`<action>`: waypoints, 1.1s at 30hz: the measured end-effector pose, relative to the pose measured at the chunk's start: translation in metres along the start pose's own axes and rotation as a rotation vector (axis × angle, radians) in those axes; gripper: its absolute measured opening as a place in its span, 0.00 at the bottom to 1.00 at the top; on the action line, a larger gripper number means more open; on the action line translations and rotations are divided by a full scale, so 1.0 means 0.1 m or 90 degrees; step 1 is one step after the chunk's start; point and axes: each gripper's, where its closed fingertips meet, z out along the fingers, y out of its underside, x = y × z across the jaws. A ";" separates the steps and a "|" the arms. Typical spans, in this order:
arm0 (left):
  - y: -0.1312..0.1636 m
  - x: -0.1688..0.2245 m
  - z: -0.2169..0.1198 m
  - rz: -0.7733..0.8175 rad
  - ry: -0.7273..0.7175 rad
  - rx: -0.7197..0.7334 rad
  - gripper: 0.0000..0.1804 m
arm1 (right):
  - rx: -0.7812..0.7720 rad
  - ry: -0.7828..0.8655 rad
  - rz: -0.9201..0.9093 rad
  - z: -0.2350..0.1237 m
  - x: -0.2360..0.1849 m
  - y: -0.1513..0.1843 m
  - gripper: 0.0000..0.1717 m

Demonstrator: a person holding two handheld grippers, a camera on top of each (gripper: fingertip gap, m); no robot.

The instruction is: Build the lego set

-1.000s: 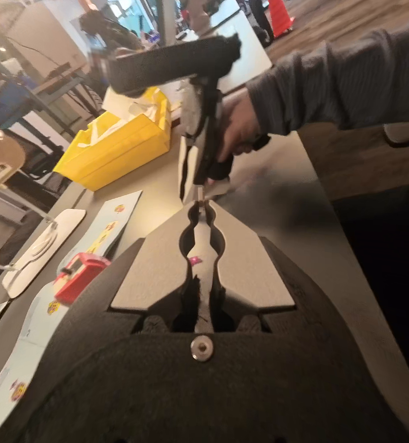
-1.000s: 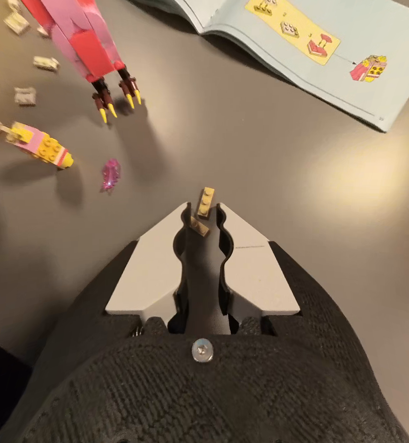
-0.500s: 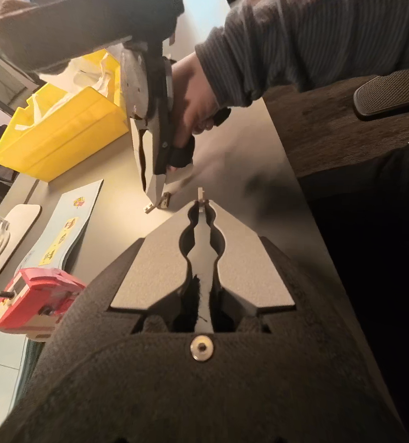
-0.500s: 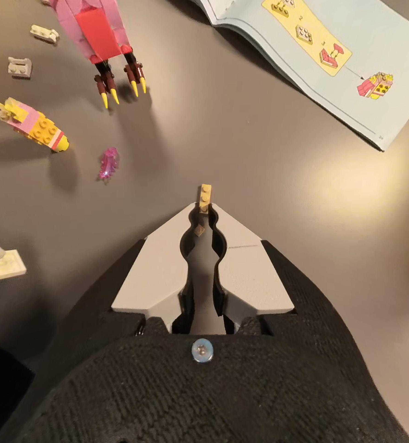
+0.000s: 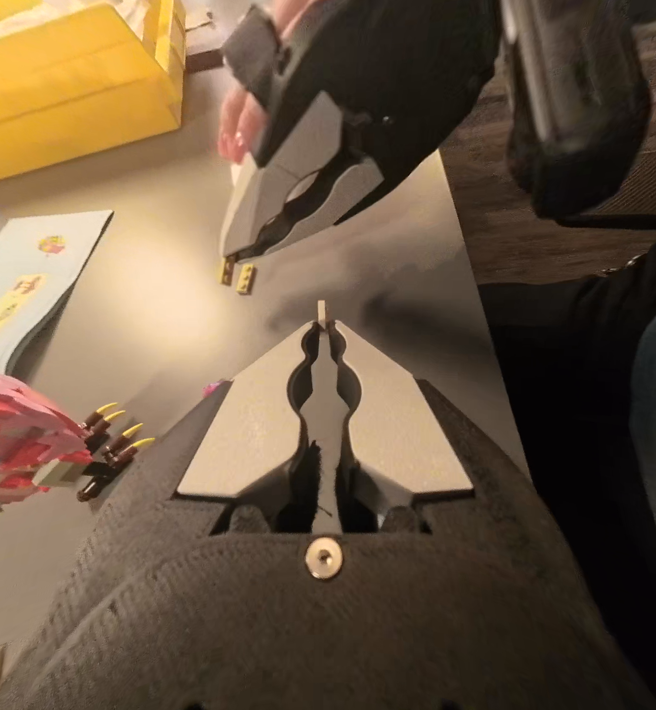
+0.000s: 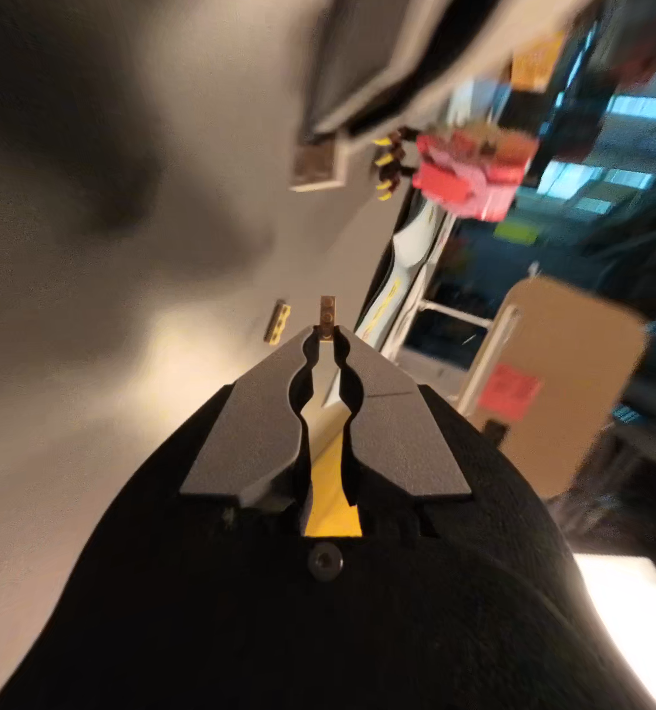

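Left wrist view has the left gripper low over the matte grey table, its smooth grey fingers pinched on a thin pale plate held edge-on, so you only see a sliver poking out past the tips. Across from it the right gripper comes in tilted steeply, tips down toward the table, a hand wrapped round its textured black body. It's clamped on a small tan studded plate, and a second yellowish plate lies flat on the table just beside it. A glossy yellow bin sits toward the far left corner, a pale blue booklet along the left edge, and a pink and red brick model with pointy yellow claws is near the left gripper.

Right wrist view is heavily blurred but shows the tan plate face-on, studs visible, squeezed between both fingertips, which the other view only gives from the side. The loose plate is left of it, the model farther off.
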 end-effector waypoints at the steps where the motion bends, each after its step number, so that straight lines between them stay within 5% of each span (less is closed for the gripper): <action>1: 0.00 0.01 0.00 -0.009 0.007 -0.002 0.02 | 0.006 0.003 -0.070 -0.04 -0.02 -0.02 0.03; 6: 0.06 0.03 0.03 -0.023 0.023 -0.022 0.02 | 0.067 -0.027 -0.238 -0.17 -0.16 -0.12 0.03; 12: 0.11 0.06 0.07 -0.012 0.032 -0.044 0.02 | 0.119 -0.070 -0.275 -0.25 -0.30 -0.21 0.06; 16: 0.14 0.07 0.09 -0.010 0.036 -0.057 0.02 | 0.150 -0.160 -0.107 -0.33 -0.35 -0.22 0.17; 23: 0.17 0.09 0.12 -0.001 0.039 -0.069 0.02 | 0.229 -0.430 0.529 -0.45 -0.41 -0.31 0.16; 30: 0.20 0.09 0.13 0.013 0.038 -0.080 0.02 | 0.268 -0.446 0.614 -0.35 -0.48 -0.27 0.14; 33: 0.23 0.07 0.14 0.040 0.025 -0.089 0.02 | 0.268 -0.464 0.625 -0.32 -0.50 -0.28 0.05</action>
